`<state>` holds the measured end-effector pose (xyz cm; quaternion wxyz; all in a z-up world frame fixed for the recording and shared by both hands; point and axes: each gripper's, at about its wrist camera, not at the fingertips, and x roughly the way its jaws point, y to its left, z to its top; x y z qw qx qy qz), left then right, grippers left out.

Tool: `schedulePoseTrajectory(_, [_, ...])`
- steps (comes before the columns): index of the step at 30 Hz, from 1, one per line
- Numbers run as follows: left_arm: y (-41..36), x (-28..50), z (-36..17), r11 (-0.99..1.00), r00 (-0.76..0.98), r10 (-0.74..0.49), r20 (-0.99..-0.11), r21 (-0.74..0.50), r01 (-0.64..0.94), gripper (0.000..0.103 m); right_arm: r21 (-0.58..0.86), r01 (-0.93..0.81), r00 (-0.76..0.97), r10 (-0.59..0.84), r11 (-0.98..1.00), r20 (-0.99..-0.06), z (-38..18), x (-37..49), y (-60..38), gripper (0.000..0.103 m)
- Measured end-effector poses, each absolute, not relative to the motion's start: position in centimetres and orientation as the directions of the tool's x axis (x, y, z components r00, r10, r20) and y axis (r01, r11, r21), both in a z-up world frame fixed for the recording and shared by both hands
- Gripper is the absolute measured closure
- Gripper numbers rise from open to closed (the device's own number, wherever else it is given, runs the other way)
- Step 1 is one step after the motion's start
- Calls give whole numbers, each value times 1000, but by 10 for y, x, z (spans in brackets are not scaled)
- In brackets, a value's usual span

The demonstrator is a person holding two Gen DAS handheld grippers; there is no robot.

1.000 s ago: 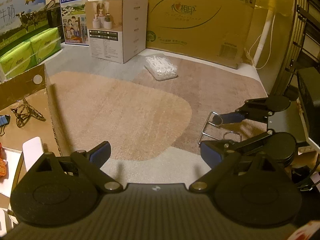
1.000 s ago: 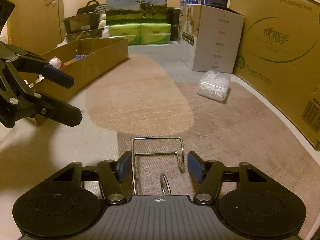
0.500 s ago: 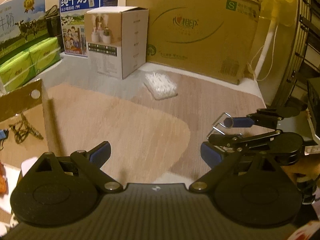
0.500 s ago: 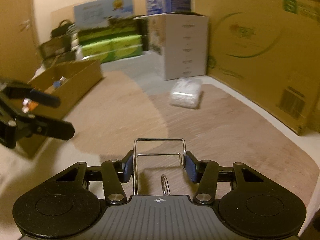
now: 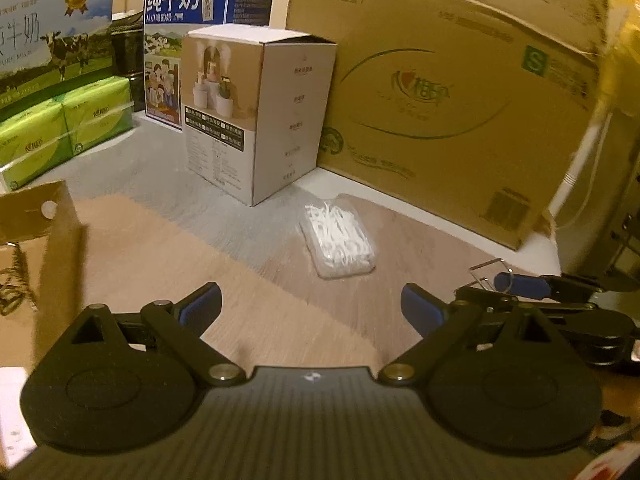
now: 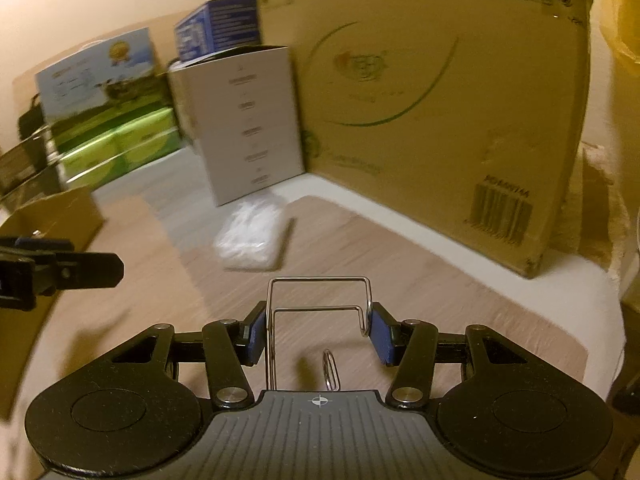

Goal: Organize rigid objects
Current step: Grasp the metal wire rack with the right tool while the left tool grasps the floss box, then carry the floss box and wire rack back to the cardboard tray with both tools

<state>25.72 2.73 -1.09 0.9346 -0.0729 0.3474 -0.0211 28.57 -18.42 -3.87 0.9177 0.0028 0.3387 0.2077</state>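
Progress: early-mid | right tongs (image 6: 318,334) clamped on wire rack (image 6: 318,300), held above rug | left tongs (image 5: 310,304) apart, empty | floss-pick bag (image 5: 338,242) lay on rug near white box (image 5: 256,120) | open carton (image 5: 36,240) held few items; rack and bag left to stow

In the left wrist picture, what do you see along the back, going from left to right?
Cow milk carton → green tissue packs → blue milk box → white box → big brown cardboard box.
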Motion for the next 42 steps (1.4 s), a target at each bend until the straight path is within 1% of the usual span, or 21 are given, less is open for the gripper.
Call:
schedulePoseTrajectory(12, [3,316,-49,987,770,-60,-635,-151,-47,8,158,-328,702,352,931,-619,-54,338,-193,51])
schedulePoseTrajectory(15, [-4,328,-55,989,779,-57,-624,-143,-42,11,165,-311,705,343,936,-621,-60,348,-196,51])
schedulePoseTrajectory(17, [-9,336,-61,989,778,-63,-625,-142,-35,15,174,-291,709,334,941,-622,-62,354,-200,51])
schedulePoseTrajectory(24, [-21,360,-79,993,776,-33,-630,-108,-46,26,173,-271,706,317,947,-633,-72,361,-210,51])
schedulePoseTrajectory(29, [-25,369,-84,996,772,-12,-636,-72,-44,41,163,-272,707,312,948,-635,-74,360,-212,51])
schedulePoseTrajectory(31, [-26,367,-83,997,770,-11,-638,-63,-38,43,160,-272,708,309,949,-635,-73,359,-211,51])
schedulePoseTrajectory(34, [-24,357,-81,998,769,-10,-640,-55,-33,50,157,-274,709,310,949,-633,-71,356,-209,51])
schedulePoseTrajectory(42, [-15,300,-72,997,747,-21,-664,-74,-38,50,164,-292,707,328,942,-626,-58,332,-200,51])
